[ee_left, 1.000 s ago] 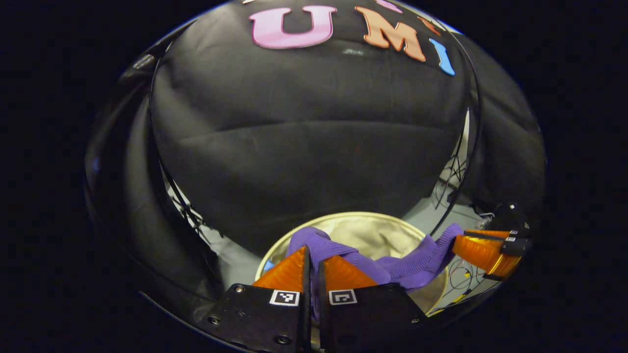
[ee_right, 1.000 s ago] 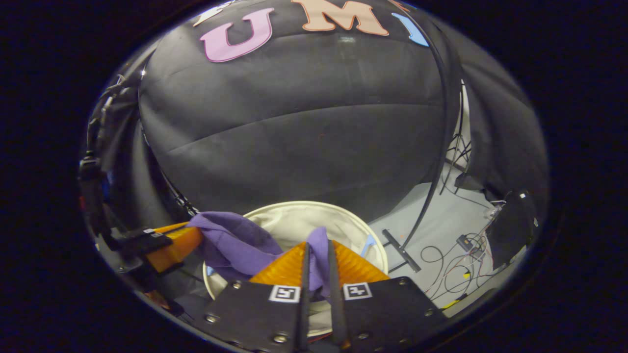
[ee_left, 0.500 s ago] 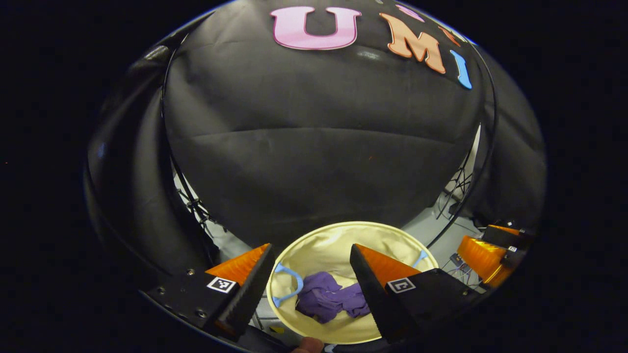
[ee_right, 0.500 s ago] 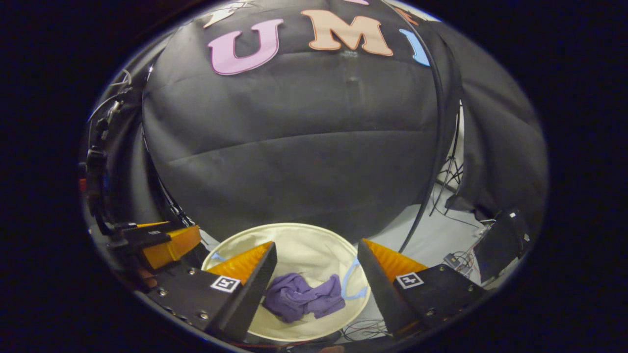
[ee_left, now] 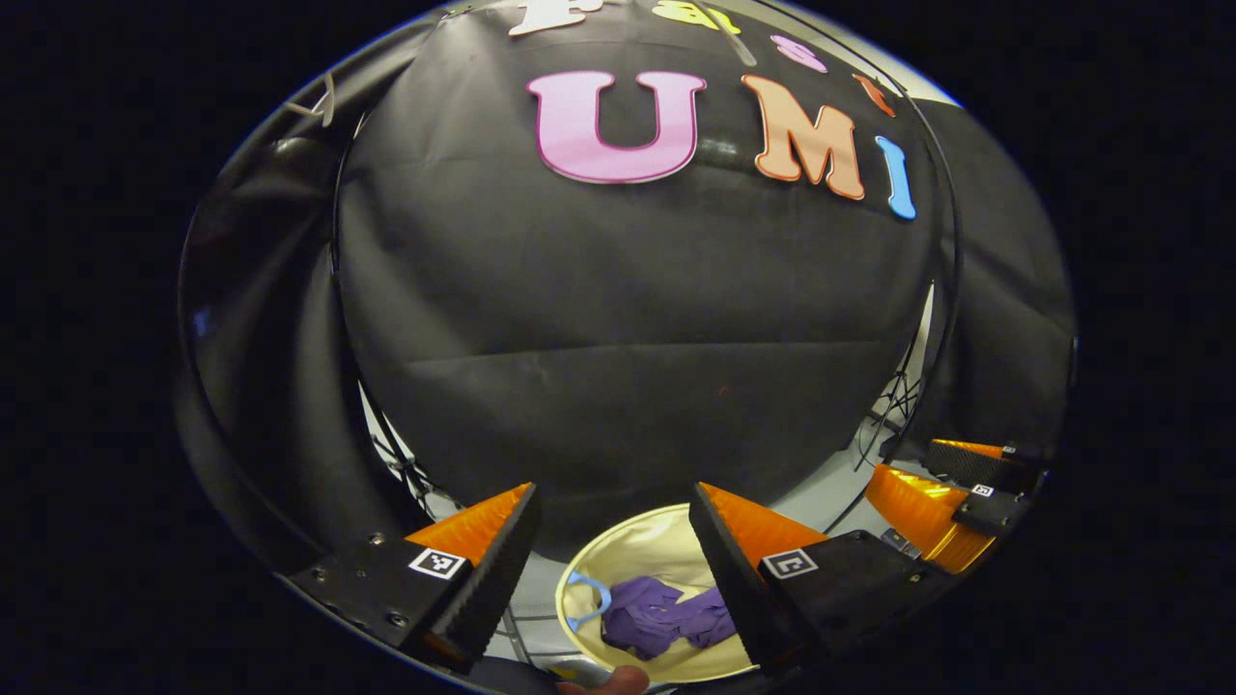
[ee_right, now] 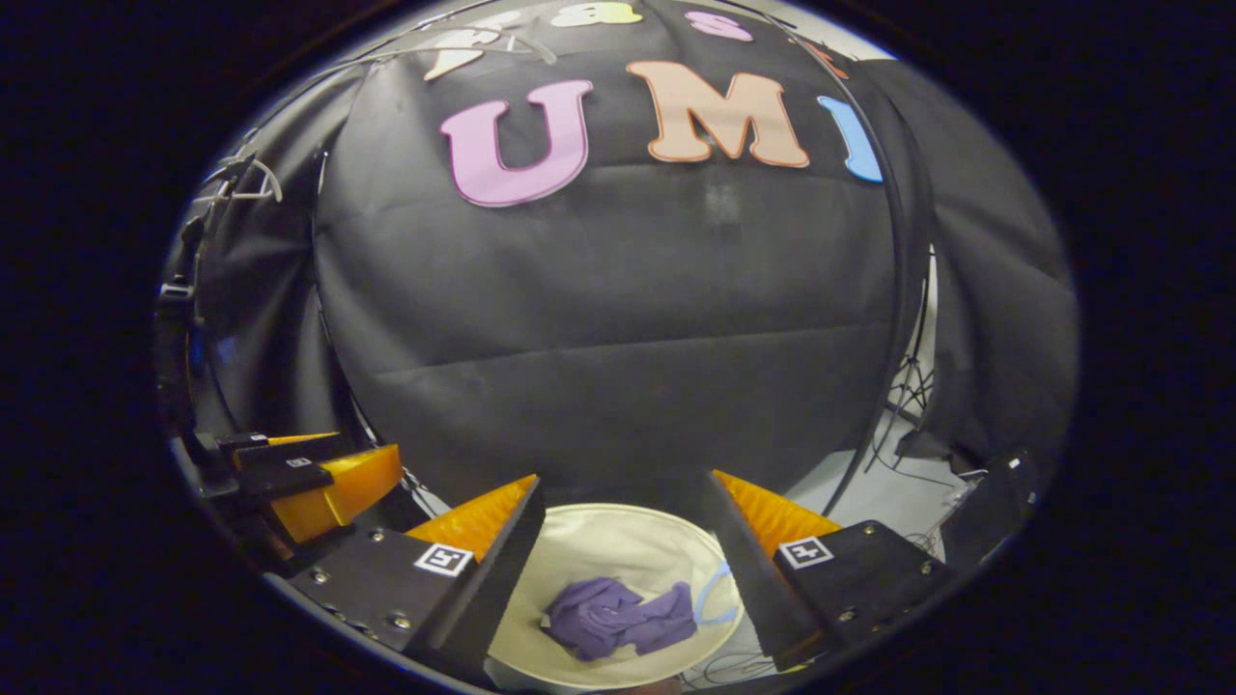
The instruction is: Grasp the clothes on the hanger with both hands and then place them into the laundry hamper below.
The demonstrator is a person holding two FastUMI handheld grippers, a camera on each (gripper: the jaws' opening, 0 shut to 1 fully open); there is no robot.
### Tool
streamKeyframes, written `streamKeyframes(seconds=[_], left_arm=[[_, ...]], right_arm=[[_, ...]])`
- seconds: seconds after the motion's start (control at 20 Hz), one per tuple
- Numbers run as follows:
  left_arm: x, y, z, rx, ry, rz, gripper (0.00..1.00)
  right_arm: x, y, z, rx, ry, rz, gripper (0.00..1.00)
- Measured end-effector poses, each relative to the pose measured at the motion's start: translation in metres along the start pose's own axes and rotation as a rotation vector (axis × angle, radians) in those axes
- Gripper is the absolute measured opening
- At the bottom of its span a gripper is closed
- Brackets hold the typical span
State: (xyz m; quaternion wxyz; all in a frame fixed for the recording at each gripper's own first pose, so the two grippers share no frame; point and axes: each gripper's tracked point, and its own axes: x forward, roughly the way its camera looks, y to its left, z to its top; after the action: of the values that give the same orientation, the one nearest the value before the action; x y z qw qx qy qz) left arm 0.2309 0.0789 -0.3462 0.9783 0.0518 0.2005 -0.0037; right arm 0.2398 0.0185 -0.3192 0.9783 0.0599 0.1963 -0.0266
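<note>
A crumpled purple garment (ee_left: 664, 619) (ee_right: 619, 618) lies at the bottom of the round cream laundry hamper (ee_left: 632, 555) (ee_right: 618, 545), which has light blue handles. My left gripper (ee_left: 613, 497) hangs open above the hamper with nothing between its fingers. My right gripper (ee_right: 623, 487) is likewise open and empty above the hamper. In the left gripper view the right gripper (ee_left: 927, 502) appears at the far right. In the right gripper view the left gripper (ee_right: 319, 478) appears at the far left.
The black cloth wall rises right behind the hamper. Black frame poles (ee_right: 893, 319) curve down at the right. Cables (ee_right: 898, 434) and a black box (ee_right: 985, 492) lie on the grey floor to the right.
Both grippers let go of the purple garment, which dropped into the hamper. Since then both have risen, so the hamper sits lower and smaller in each view.
</note>
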Motion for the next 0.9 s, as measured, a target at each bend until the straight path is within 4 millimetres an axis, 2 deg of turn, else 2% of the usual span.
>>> streamKeyframes(seconds=[0.2,0.3,0.35,0.45,0.55,0.65,0.7,0.9], left_arm=[[-0.016,0.004,0.038,0.01,-0.062,0.012,0.95],[-0.022,0.015,0.053,0.022,-0.071,0.042,0.93],[-0.026,0.016,0.063,0.021,-0.083,0.044,0.96],[-0.032,0.016,0.085,0.005,-0.11,0.04,0.96],[-0.04,0.024,0.103,-0.014,-0.119,0.056,0.96],[-0.051,0.034,0.121,-0.023,-0.125,0.08,0.99],[-0.057,0.036,0.132,-0.033,-0.132,0.084,0.96],[-0.091,0.039,0.178,-0.067,-0.195,0.07,0.99]], right_arm=[[-0.012,0.005,0.046,-0.014,-0.076,0.002,0.99],[-0.02,0.006,0.067,-0.033,-0.11,-0.001,0.99],[-0.024,0.005,0.076,-0.042,-0.119,-0.002,1.0],[-0.031,0.004,0.094,-0.043,-0.145,-0.002,0.99],[-0.043,0.012,0.114,-0.028,-0.182,0.005,1.0],[-0.054,0.017,0.14,-0.024,-0.212,0.012,0.99],[-0.06,0.02,0.15,-0.023,-0.22,0.017,0.99],[-0.091,0.037,0.205,-0.015,-0.278,0.065,1.0]])
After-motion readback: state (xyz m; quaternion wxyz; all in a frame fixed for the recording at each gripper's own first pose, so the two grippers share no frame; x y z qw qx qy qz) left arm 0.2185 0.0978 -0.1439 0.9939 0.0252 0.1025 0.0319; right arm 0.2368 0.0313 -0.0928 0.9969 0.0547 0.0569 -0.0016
